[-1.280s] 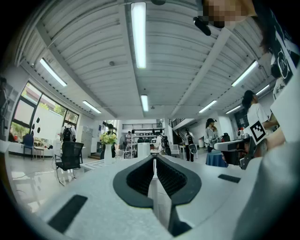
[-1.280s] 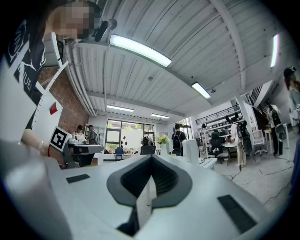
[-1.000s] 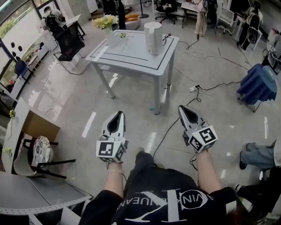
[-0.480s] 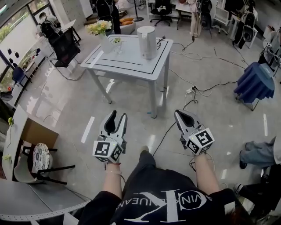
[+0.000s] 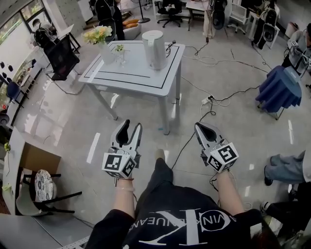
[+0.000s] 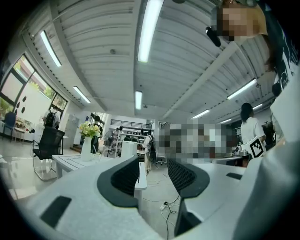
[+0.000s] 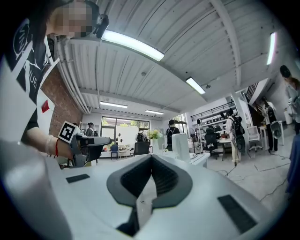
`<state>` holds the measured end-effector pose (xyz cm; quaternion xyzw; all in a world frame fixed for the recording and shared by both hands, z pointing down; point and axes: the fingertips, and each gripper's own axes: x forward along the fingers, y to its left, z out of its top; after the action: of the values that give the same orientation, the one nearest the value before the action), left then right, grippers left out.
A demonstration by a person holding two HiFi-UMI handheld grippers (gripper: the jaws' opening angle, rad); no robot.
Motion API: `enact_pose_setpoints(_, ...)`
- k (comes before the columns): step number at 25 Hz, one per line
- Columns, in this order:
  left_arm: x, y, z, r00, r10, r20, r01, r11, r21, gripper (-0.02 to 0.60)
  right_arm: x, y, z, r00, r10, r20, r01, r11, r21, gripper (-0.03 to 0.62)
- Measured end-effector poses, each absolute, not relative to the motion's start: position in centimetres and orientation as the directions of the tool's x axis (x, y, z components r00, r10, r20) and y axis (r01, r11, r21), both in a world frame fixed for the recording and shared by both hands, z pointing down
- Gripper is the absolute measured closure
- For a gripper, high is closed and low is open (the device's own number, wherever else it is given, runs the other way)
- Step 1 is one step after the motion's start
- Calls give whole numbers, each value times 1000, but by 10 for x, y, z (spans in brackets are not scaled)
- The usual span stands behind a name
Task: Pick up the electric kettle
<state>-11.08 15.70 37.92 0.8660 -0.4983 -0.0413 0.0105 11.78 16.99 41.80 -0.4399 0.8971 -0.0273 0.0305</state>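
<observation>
Your left gripper (image 5: 132, 125) has just been opening, empty; your right gripper (image 5: 198, 125) is pressed together. The kettle (image 5: 152, 43) stands far off, and that floor cable (image 5: 187, 141) could trip you.

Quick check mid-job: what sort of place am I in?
Probably an open office or lab workspace: office chairs at the back, cables trailing over the floor, and a white table carrying the electric kettle and a vase of flowers.
</observation>
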Motion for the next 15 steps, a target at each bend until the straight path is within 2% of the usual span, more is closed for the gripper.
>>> enact_pose_setpoints(10, -93, 18, 392, 574, -819, -25, -815, -574, 78, 416, 124, 54, 429, -564, -826, 10, -823, 561, -91, 597)
enact_pose_setpoints(15, -88, -49, 403, 617, -787, 5, -782, -613, 111, 391, 118, -3, 444, -551, -832, 62, -832, 542, -120, 595)
